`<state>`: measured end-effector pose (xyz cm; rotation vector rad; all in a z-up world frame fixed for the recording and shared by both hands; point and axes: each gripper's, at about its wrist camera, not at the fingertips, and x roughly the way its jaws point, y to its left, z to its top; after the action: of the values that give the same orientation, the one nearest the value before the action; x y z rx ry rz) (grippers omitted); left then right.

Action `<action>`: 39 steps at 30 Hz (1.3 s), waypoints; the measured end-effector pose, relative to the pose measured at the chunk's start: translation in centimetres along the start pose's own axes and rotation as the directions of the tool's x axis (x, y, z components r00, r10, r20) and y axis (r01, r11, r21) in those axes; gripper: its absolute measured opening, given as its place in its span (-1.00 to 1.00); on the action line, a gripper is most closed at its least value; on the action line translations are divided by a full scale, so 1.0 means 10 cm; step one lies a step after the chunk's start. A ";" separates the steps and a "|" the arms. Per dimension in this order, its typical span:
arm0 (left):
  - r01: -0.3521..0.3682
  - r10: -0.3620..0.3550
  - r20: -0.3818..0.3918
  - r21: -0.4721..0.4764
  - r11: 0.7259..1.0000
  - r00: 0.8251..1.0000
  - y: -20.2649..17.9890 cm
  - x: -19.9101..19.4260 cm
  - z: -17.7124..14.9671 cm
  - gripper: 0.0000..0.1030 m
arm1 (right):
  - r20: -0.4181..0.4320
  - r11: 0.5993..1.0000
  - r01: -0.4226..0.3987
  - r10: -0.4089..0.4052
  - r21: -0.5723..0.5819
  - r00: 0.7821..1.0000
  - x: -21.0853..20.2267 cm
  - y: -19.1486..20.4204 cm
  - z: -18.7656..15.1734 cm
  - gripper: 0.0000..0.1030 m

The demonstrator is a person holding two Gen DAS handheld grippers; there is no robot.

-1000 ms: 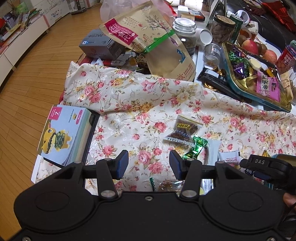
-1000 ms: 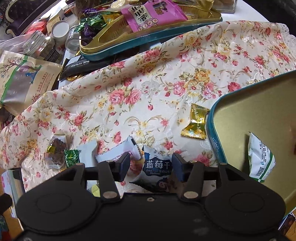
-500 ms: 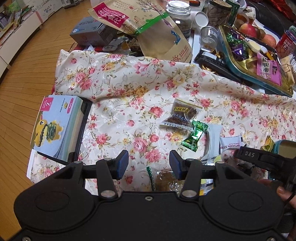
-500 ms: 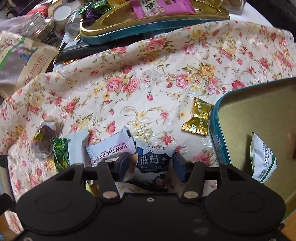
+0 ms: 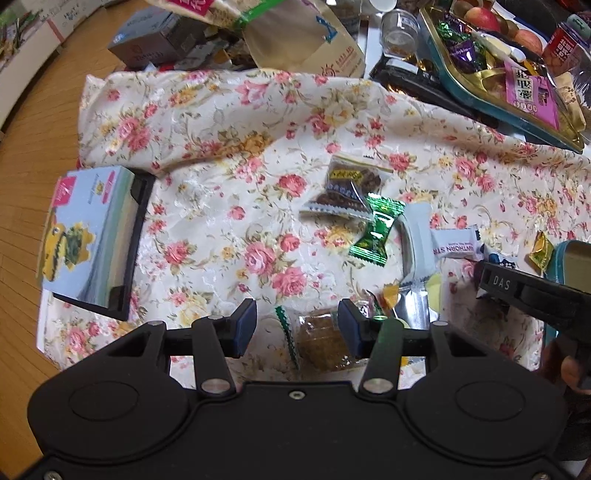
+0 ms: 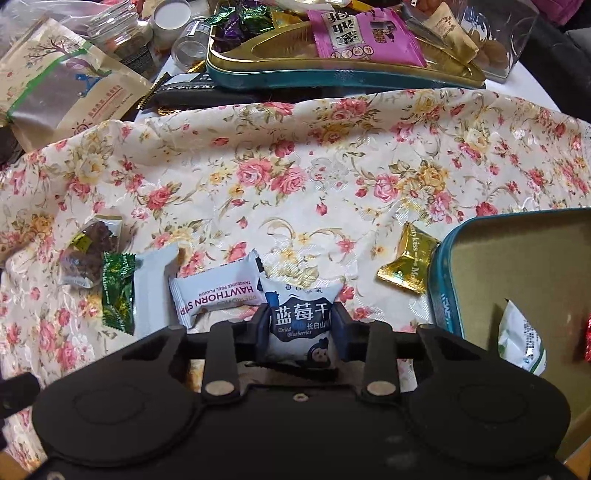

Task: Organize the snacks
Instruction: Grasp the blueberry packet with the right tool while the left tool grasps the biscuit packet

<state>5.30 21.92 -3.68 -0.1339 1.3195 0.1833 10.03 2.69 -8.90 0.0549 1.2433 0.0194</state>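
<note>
Small wrapped snacks lie on a floral cloth [image 6: 295, 177]. My right gripper [image 6: 301, 326] is shut on a white and blue dried blueberry packet [image 6: 300, 314]. Beside it lie a white hawthorn strip packet [image 6: 218, 291], a green candy [image 6: 118, 291] and a gold candy [image 6: 408, 264]. A teal tin [image 6: 441, 291] with a gold floor at the right holds a white and green packet [image 6: 522, 338]. My left gripper [image 5: 297, 326] is open above a clear packet with a brown cake [image 5: 321, 345]. The green candy [image 5: 375, 230] and a dark fruit packet [image 5: 349, 184] lie beyond it.
A second teal tray [image 6: 332, 75] full of sweets stands at the back, with jars [image 6: 122, 33] and a large pouch [image 6: 62, 92] to its left. A picture book [image 5: 86, 236] lies at the cloth's left edge. Wooden floor [image 5: 33, 140] shows beyond.
My right gripper has closed its fingers onto the blueberry packet. My left gripper has moved forward and down over the snacks, still open.
</note>
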 end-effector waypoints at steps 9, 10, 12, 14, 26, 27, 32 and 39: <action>0.058 -0.057 0.041 -0.028 0.998 0.998 0.01 -0.05 0.10 0.09 | 0.008 0.985 -0.162 0.162 0.063 0.987 -0.38 -0.09 0.09 -0.37; 0.070 -0.070 0.037 -0.010 0.997 0.997 -0.01 -0.03 0.08 0.09 | 0.013 0.982 -0.177 0.177 0.062 0.984 -0.43 -0.10 0.10 -0.37; 0.083 -0.084 0.015 0.025 0.996 0.996 -0.05 0.01 0.04 0.09 | 0.021 0.979 -0.200 0.199 0.049 0.980 -0.52 -0.12 0.10 -0.37; 0.109 -0.109 -0.012 0.081 0.991 0.994 -0.07 0.04 -0.04 0.09 | 0.031 0.976 -0.215 0.214 0.031 0.976 -0.61 -0.16 0.08 -0.37; 0.015 -0.090 0.096 0.596 0.803 0.991 -0.25 0.18 -0.50 0.10 | 0.046 0.966 -0.257 0.256 0.028 0.966 -0.82 -0.47 0.01 -0.37; 0.014 -0.102 0.110 0.610 0.793 0.989 -0.25 0.17 -0.51 0.11 | 0.047 0.965 -0.260 0.259 0.030 0.965 -0.83 -0.47 0.01 -0.37; 0.021 -0.151 0.134 0.673 0.739 0.979 -0.29 0.14 -0.55 0.10 | 0.048 0.960 -0.278 0.276 0.031 0.960 -0.86 -0.45 0.02 -0.37; 0.042 -0.156 0.103 0.690 0.722 0.982 -0.32 0.24 -0.58 0.18 | 0.053 0.958 -0.283 0.281 0.035 0.958 -0.89 -0.48 0.03 -0.37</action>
<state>1.02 17.72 -7.41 0.4407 1.1433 -0.3950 7.37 -2.54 -0.69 0.2685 1.1799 0.2389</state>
